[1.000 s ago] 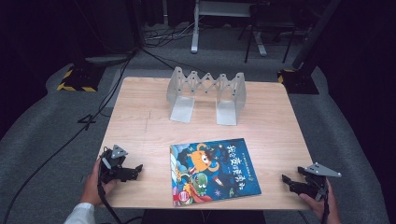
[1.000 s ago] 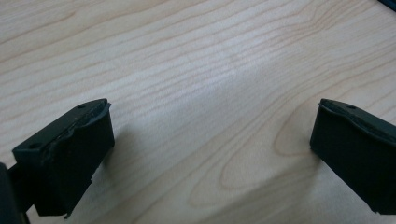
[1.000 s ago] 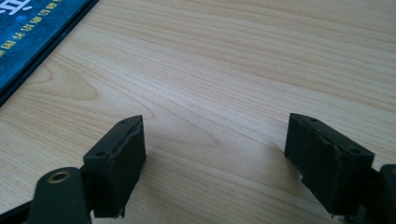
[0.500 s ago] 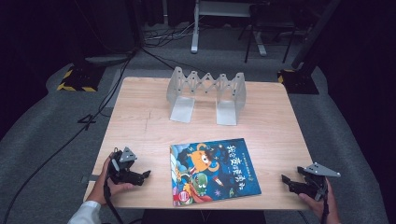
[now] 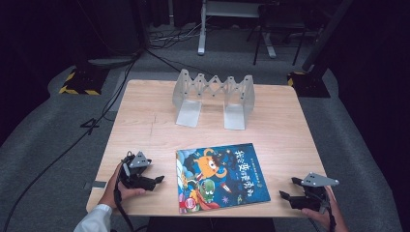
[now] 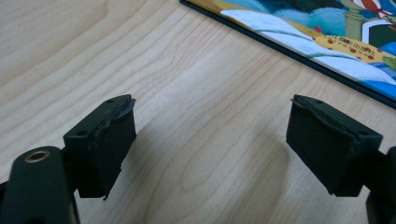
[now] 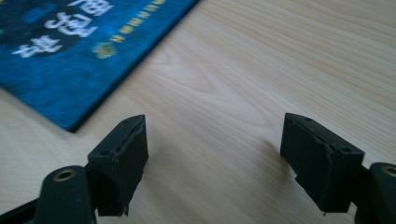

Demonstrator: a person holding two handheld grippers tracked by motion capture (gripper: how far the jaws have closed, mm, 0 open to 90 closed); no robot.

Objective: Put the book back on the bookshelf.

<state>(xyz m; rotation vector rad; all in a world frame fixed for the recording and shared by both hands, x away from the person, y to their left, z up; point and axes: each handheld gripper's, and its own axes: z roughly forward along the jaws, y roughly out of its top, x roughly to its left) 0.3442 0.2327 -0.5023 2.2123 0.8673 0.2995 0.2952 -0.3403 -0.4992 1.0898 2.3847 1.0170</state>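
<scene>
A picture book (image 5: 220, 176) with a blue cover and cartoon monsters lies flat near the table's front edge. My left gripper (image 5: 155, 181) rests on the wood just left of the book and points at its left edge. In the left gripper view the gripper (image 6: 210, 135) has bare wood between its pads, and the book (image 6: 327, 37) lies beyond at the upper right. My right gripper (image 5: 285, 195) sits at the front right edge, aimed at the book's right side (image 7: 70, 56). Both grippers' jaws have just been closing a little, with nothing between them; both stand open (image 7: 215, 149).
A grey metal folding book rack (image 5: 215, 96) stands upright at the back middle of the wooden table (image 5: 145, 121). Dark floor with cables surrounds the table. A person's hands hold the grippers at the front edge.
My left gripper has slid to the right, closer to the book's left edge. My right gripper has shifted slightly left toward the book. The book and the rack have not moved.
</scene>
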